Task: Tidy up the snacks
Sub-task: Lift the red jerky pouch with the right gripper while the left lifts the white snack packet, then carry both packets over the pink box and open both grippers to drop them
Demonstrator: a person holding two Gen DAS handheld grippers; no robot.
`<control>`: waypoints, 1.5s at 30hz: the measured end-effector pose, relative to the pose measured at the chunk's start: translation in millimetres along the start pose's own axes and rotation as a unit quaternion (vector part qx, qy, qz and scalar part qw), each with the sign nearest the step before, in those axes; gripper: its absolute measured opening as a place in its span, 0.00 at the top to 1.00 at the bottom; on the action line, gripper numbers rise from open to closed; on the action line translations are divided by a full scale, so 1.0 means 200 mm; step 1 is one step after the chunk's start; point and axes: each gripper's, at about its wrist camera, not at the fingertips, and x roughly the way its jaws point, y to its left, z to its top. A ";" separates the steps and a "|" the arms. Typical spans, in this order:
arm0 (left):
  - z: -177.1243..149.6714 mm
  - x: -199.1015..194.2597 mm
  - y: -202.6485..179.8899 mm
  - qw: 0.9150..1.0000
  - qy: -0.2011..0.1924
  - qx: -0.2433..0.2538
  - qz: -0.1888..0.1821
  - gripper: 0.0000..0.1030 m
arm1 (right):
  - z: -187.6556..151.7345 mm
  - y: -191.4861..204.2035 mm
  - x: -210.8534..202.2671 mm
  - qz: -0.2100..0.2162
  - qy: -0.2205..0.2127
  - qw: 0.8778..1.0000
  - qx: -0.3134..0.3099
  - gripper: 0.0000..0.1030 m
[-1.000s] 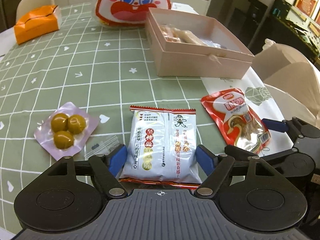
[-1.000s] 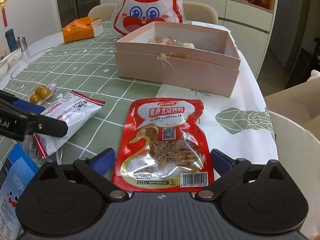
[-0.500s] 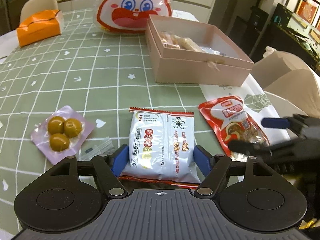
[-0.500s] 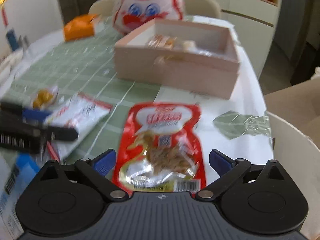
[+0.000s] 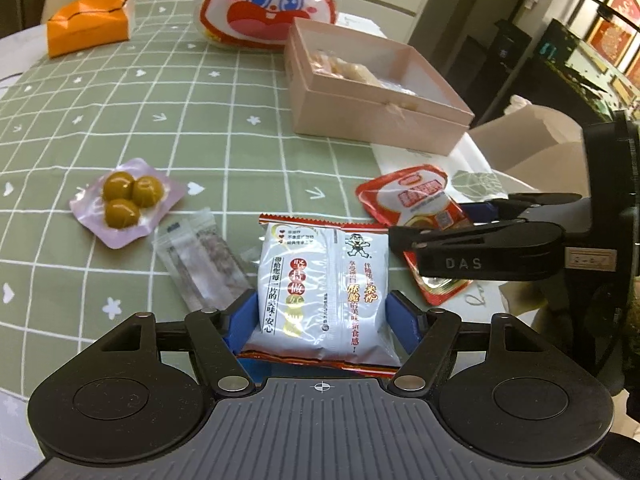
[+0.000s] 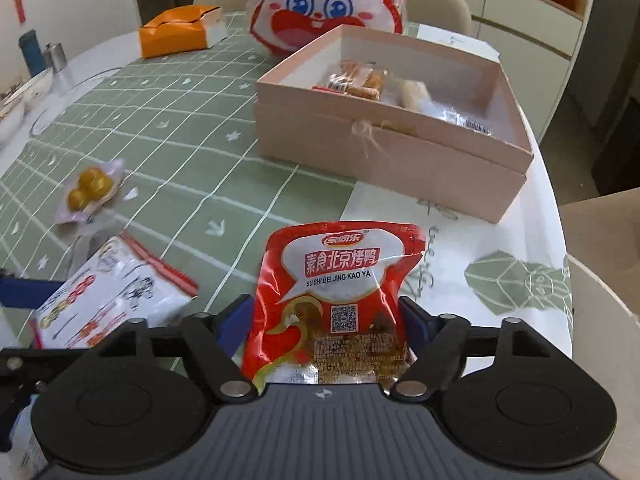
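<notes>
A white snack packet (image 5: 320, 288) with red trim sits between the blue pads of my left gripper (image 5: 320, 320). Both pads press its sides, and it looks tilted off the table in the right wrist view (image 6: 112, 292). My right gripper (image 6: 326, 320) is closing on a red pouch (image 6: 340, 276); the pads touch its edges and the pouch buckles. From the left wrist view, a black finger (image 5: 480, 240) of the right gripper lies across that red pouch (image 5: 412, 196). The open pink box (image 6: 380, 168) holds a few wrapped snacks.
On the green checked cloth lie a pack of three olive-coloured balls (image 5: 124, 200) and a clear sachet (image 5: 200, 264). A rabbit-face bag (image 5: 272, 0) and an orange box (image 5: 88, 24) stand at the back. A cardboard box (image 6: 600, 224) sits past the table's right edge.
The right jaws have closed in on the red pouch, which now buckles between them. The left gripper has shifted with the white packet, uncovering a clear sachet beside it.
</notes>
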 end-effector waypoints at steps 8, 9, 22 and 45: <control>0.01 0.01 -0.05 1.000 0.007 0.016 -0.022 0.27 | -0.01 -0.07 -0.14 0.018 0.005 1.000 0.022 0.64; 0.00 0.01 -0.05 1.000 0.008 0.017 -0.024 0.27 | -0.02 -0.07 -0.15 0.019 0.005 1.000 0.024 0.64; -0.02 0.02 -0.03 1.000 0.015 0.014 -0.013 0.27 | -0.11 0.02 -0.05 0.018 0.006 1.000 0.006 0.23; 0.06 -0.01 -0.08 1.000 0.003 0.012 0.006 0.27 | 0.06 -0.06 -0.31 0.038 -0.032 0.999 0.006 0.68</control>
